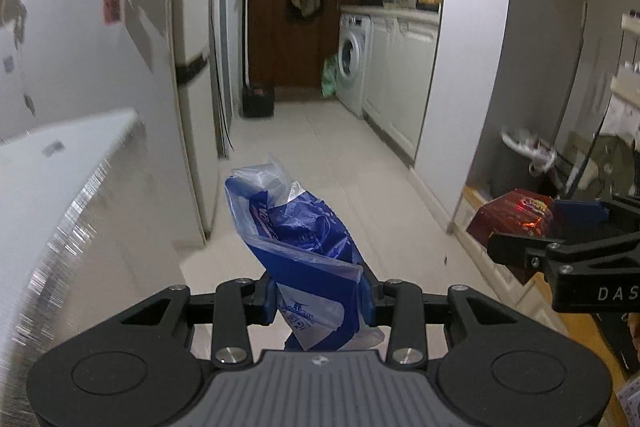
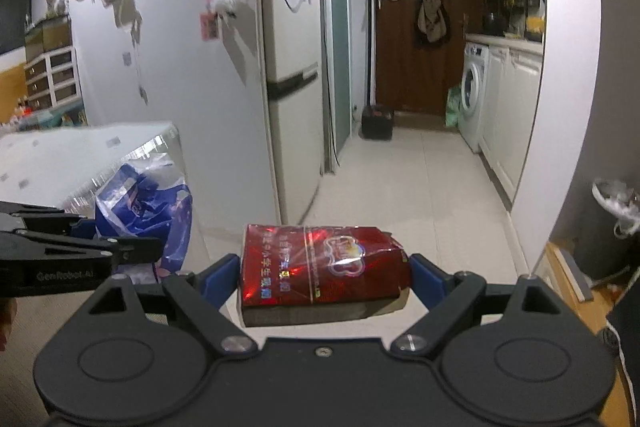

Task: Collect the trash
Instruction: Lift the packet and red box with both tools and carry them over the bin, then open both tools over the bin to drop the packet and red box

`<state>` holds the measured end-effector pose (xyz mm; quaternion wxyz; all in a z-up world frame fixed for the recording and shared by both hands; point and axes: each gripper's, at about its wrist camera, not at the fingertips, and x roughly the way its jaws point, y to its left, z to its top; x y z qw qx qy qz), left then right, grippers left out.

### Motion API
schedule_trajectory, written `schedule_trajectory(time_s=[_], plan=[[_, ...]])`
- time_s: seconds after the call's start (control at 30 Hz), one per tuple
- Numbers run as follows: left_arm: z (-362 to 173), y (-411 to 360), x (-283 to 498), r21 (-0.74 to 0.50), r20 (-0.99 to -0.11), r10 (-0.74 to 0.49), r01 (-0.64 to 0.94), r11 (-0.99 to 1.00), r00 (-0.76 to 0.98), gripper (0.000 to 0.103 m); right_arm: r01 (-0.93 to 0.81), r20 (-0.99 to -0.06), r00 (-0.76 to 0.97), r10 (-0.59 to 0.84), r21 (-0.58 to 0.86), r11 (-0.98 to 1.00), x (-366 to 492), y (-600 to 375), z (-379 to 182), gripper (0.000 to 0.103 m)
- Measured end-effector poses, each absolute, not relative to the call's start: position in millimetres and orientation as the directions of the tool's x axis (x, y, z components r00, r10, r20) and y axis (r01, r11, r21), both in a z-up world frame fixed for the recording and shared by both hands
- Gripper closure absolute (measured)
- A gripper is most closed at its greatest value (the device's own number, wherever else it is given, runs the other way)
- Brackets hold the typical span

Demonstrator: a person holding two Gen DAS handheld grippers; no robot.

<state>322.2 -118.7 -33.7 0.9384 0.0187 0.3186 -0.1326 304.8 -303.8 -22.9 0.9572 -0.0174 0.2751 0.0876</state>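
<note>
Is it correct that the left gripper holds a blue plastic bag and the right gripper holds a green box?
Not quite. The box in the right gripper is red, not green, as the right wrist view shows. The left gripper does hold the blue plastic bag.

Ahead, the tiled floor (image 1: 320, 147) runs open as a corridor toward the brown door (image 2: 420, 27). On the left, the table (image 1: 60, 167) edge and the fridge (image 2: 292, 87) narrow the way; on the right, a wall (image 1: 472, 47), cabinets (image 1: 400, 75) and washer (image 2: 474, 91) hem it in. A black box (image 2: 377, 123) and a green bag (image 1: 330, 77) stand at the far end. A lined bin (image 2: 612, 223) sits low on the right, behind the wall corner.
</note>
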Motion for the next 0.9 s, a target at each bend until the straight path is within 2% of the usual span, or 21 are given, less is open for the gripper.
schedule_trajectory(time_s=[0.57,0.9], plan=[[-210,-113,375,-0.130,-0.800,-0.224,0.203,0.970,0.556,0.064,-0.278,-0.791,0.591,0.159,-0.014,0.960,360,-293,-181,0.013],[-288,-105,390,-0.153,-0.870,-0.218,0.179,0.972,0.443,0.063,-0.328,-0.885,0.437,0.161,0.010,0.945,383,-278,-257,0.013]])
